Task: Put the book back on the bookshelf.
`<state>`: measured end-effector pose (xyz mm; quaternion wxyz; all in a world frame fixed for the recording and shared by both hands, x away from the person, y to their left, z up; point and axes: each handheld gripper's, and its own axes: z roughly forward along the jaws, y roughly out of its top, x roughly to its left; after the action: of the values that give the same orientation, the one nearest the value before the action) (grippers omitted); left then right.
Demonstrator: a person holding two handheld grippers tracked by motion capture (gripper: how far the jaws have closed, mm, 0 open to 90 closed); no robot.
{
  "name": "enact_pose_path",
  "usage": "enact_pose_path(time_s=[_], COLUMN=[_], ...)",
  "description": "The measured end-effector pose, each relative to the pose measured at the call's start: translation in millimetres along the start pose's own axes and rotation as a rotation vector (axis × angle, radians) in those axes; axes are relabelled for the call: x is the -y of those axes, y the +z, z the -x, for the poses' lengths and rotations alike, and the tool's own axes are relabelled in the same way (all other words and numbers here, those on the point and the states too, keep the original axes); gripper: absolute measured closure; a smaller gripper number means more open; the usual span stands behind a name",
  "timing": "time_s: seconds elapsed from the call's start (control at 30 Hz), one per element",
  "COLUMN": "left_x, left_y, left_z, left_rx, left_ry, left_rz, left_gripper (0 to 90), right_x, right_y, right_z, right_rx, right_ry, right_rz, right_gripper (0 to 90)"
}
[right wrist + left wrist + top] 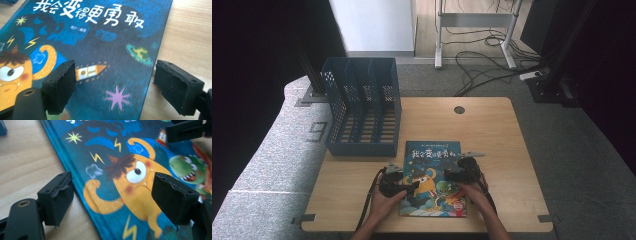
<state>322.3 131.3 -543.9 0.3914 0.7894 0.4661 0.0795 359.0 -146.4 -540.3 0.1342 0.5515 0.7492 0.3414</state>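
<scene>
— Grippers first: what are they doing around that flat blue hardcover picture book (pixel 433 178) lying low and centre in the high view?

— Both straddle its long edges. In the left gripper view the left gripper (pixel 112 200) has its jaws spread wide, one over bare wood and one above the cover, so the book's left edge runs between them. In the right gripper view the right gripper (pixel 113 86) does the same on the opposite edge. Neither pinches anything.

— Why that placing?

— My guess is that each is lined up to close on an edge and lift the book from both sides, since it lies flat on the pale wooden table (pixel 502 130) and offers little else to catch.

— And the dark blue perforated plastic file rack (pixel 362 107)?

— It stands at the upper left of the table, slots open towards the top, just beyond the book's upper left corner. It looks like the likely destination.

— Any writing?

— White Chinese characters across the cover's top read 我会变得更勇敢; a smaller line beneath is too small to read. Below, an orange horned monster (pixel 135 182) and a green toothy one (pixel 186 168) are drawn, with lightning bolts and a rocket (pixel 90 70).
</scene>
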Motion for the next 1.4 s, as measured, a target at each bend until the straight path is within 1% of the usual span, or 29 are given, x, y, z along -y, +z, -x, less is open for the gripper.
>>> enact_pose_path(time_s=[0.03, 0.07, 0.1, 0.13, 0.17, 0.23, 0.3, 0.33, 0.37, 0.4, 0.43, 0.47, 0.5, 0.57, 0.6, 0.67, 0.7, 0.77, 0.8, 0.9, 0.97, 1.0, 1.1, 1.13, 1.2, 1.3, 1.33, 1.4], left_x=[0.0, -2.2, -2.2, -5.0, -6.4, -8.8, -11.1, -11.1, -12.2, -14.7, -15.0, -14.8, -14.6, -14.8, -14.8, -14.7, -14.7, -14.7, -14.5, -13.7, -13.1, -12.7, -12.5, -12.5, -12.2, -11.9, -11.7, -11.7], left_y=[0.0, 2.7, 2.7, 4.7, 5.6, 7.9, 10.6, 10.6, 11.6, 14.0, 14.3, 14.6, 14.6, 14.1, 13.9, 13.6, 12.7, 12.0, 12.0, 12.2, 12.5, 12.7, 12.8, 12.6, 12.5, 12.8, 13.1, 13.2], left_z=[0.0, 0.4, 0.4, 0.2, -0.3, -0.8, -0.3, -0.3, -0.1, 0.2, -0.2, -0.4, -0.6, -1.6, -2.0, -2.6, -4.1, -5.7, -5.8, -4.7, -3.7, -3.0, -3.1, -3.3, -3.5, -2.9, -2.2, -2.3], left_rx=[0.0, -0.018, -0.018, -0.028, -0.03, -0.04, -0.056, -0.056, -0.062, -0.077, -0.077, -0.078, -0.077, -0.071, -0.063, -0.057, -0.048, -0.039, -0.038, -0.043, -0.05, -0.053, -0.05, -0.049, -0.049, -0.054, -0.056, -0.056], left_ry=[0.0, 0.01, 0.01, 0.021, 0.022, 0.033, 0.04, 0.04, 0.044, 0.054, 0.059, 0.062, 0.065, 0.064, 0.053, 0.055, 0.063, 0.065, 0.068, 0.074, 0.085, 0.088, 0.088, 0.088, 0.091, 0.097, 0.1, 0.101], left_rz=[0.0, -0.001, -0.001, -0.01, -0.012, -0.017, -0.021, -0.021, -0.023, -0.029, -0.03, -0.028, -0.027, -0.028, -0.026, -0.026, -0.03, -0.029, -0.029, -0.028, -0.028, -0.027, -0.025, -0.025, -0.024, -0.024, -0.023, -0.024], left_gripper=[17.5, 17.4, 17.3, 17.2, 17.1, 16.7, 16.6, 16.4, 16.4, 16.0, 16.1, 16.0, 16.0, 16.1, 16.1, 16.3, 16.3, 16.5, 16.5, 16.6, 16.6, 16.5, 16.2, 16.1, 16.2, 15.9, 15.8, 15.5], right_x=[0.0, -5.1, -5.1, -11.8, -14.8, -20.8, -26.8, -26.8, -29.8, -36.9, -40.4, -43.9, -47.4, -53.2, -55.9, -60.8, -63.1, -65.7, -66.7, -68.0, -68.0, -68.2, -69.7, -72.1, -73.7, -75.2, -78.6, -81.2], right_y=[0.0, 2.9, 2.9, 8.2, 10.0, 12.7, 16.8, 16.8, 18.9, 22.5, 24.1, 24.9, 25.9, 28.3, 30.0, 32.9, 33.4, 33.7, 34.8, 38.7, 39.5, 40.8, 41.0, 41.4, 42.5, 42.8, 42.7, 43.5], right_z=[0.0, 1.1, 1.1, 3.3, 4.4, 6.7, 9.8, 9.8, 11.1, 14.5, 16.3, 18.0, 19.4, 21.6, 23.1, 25.5, 26.8, 30.1, 31.6, 33.6, 33.3, 32.3, 32.0, 31.8, 31.2, 32.3, 33.4, 34.0], right_rx=[0.0, 0.006, 0.006, 0.008, 0.009, -0.009, -0.006, -0.006, -0.005, 0.0, -0.006, -0.021, -0.025, -0.019, -0.029, -0.02, -0.026, -0.058, -0.062, -0.066, -0.063, -0.053, -0.048, -0.036, -0.033, -0.041, -0.046, -0.051], right_ry=[0.0, -0.001, -0.001, 0.002, -0.008, 0.008, 0.005, 0.005, 0.013, 0.03, 0.035, 0.052, 0.063, 0.065, 0.082, 0.085, 0.097, 0.128, 0.141, 0.157, 0.153, 0.15, 0.158, 0.165, 0.16, 0.17, 0.184, 0.191], right_rz=[0.0, -0.006, -0.006, -0.019, -0.027, -0.04, -0.053, -0.053, -0.054, -0.063, -0.062, -0.063, -0.064, -0.056, -0.06, -0.067, -0.066, -0.048, -0.058, -0.085, -0.091, -0.095, -0.107, -0.124, -0.131, -0.141, -0.169, -0.19], right_gripper=[16.8, 16.8, 16.8, 16.1, 16.0, 15.8, 15.1, 15.1, 15.1, 14.9, 14.9, 14.7, 14.6, 14.9, 15.0, 15.3, 15.5, 16.3, 16.2, 16.3, 16.2, 16.1, 16.6, 17.2, 16.8, 16.8, 17.0, 16.1])
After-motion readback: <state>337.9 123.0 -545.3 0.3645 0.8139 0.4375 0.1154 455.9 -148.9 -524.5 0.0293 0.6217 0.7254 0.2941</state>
